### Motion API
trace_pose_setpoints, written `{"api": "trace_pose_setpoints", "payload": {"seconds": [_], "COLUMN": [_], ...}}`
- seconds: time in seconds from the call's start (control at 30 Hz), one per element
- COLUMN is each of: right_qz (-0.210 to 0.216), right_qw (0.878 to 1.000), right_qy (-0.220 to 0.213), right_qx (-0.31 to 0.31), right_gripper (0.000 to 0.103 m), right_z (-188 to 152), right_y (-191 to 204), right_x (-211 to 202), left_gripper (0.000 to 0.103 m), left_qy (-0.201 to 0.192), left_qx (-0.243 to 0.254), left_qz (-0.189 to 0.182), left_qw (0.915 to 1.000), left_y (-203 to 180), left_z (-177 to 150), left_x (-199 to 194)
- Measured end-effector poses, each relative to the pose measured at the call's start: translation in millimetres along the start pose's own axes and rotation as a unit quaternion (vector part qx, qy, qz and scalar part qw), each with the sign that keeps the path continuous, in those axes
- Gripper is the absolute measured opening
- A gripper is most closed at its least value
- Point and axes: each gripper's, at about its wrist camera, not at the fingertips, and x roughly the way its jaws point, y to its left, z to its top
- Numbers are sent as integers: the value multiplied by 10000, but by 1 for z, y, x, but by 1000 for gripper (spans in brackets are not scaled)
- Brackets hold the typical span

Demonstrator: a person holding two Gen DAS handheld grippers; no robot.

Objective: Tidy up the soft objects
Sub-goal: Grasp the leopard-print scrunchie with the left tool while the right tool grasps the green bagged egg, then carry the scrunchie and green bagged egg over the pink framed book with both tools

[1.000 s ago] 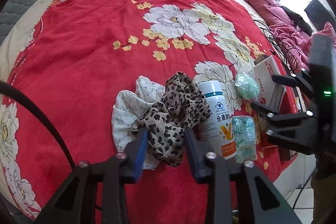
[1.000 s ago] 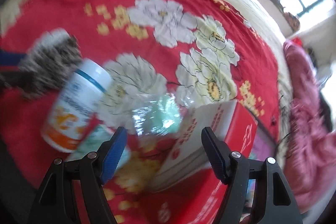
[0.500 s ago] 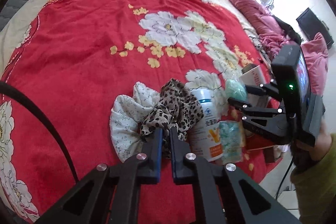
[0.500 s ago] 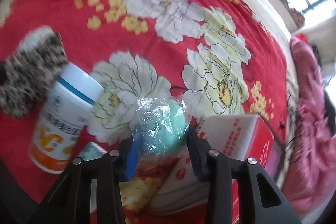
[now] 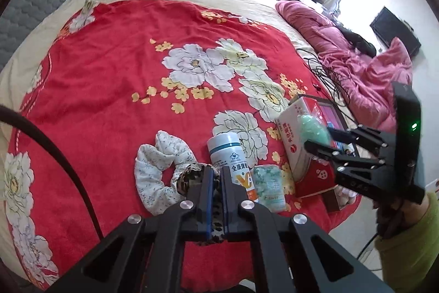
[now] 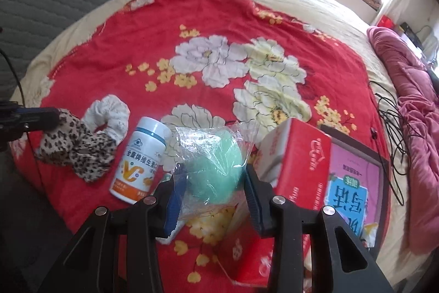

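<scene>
My left gripper (image 5: 216,177) is shut on the leopard-print scrunchie (image 5: 189,180), which hangs lifted off the red floral bedspread (image 5: 109,67); the right wrist view shows that scrunchie (image 6: 79,153) dangling from the left gripper (image 6: 41,116). A white floral scrunchie (image 5: 159,169) lies on the spread just left of it. My right gripper (image 6: 212,183) is shut on a green mesh puff in a clear plastic bag (image 6: 216,166), held above the spread. The left wrist view shows the same puff (image 5: 312,131) pinched at the right gripper (image 5: 318,139).
A white vitamin bottle (image 6: 140,158) lies between the scrunchies and the puff. Beside it is a green tissue pack (image 5: 270,188), a red and white carton (image 6: 299,164) and a pink book (image 6: 354,183). Black cables (image 6: 392,128) and a pink quilt (image 5: 356,67) lie at right.
Both grippers closed, the left on the leopard scrunchie and the right on the bagged green puff, then both rose, lifting their loads off the spread.
</scene>
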Motion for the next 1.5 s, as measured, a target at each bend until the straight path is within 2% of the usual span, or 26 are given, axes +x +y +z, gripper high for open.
{"api": "trace_pose_setpoints", "payload": {"seconds": [0.13, 0.37, 0.5, 0.67, 0.97, 1.23, 1.5], "right_qz": [26, 48, 37, 27, -149, -510, -800], "right_qw": [9999, 9995, 9990, 9975, 9932, 9875, 9797], "right_qy": [-135, -245, -352, -545, -841, -922, -908], "right_qx": [89, 193, 269, 449, 792, 1171, 1599], "right_gripper": [43, 43, 43, 43, 43, 43, 43], "right_z": [-4, -11, -15, -20, -36, -69, -113], "right_y": [-3, -6, -10, -24, -60, -116, -165], "right_x": [-16, -28, -39, -58, -93, -124, -142], "left_gripper": [4, 2, 2, 2, 2, 2, 2], "left_qy": [47, 348, 299, 40, -479, -592, -493], "left_qx": [28, -41, 85, 292, 754, 1144, 1588], "left_qz": [20, 95, 99, 66, -201, -659, -974], "left_qw": [10000, 9993, 9995, 9995, 9958, 9895, 9813], "left_y": [-3, 2, -7, -26, -90, -162, -238], "left_z": [-3, -24, -26, -11, 30, 43, 40], "left_x": [0, 20, 13, -8, -45, -45, -24]}}
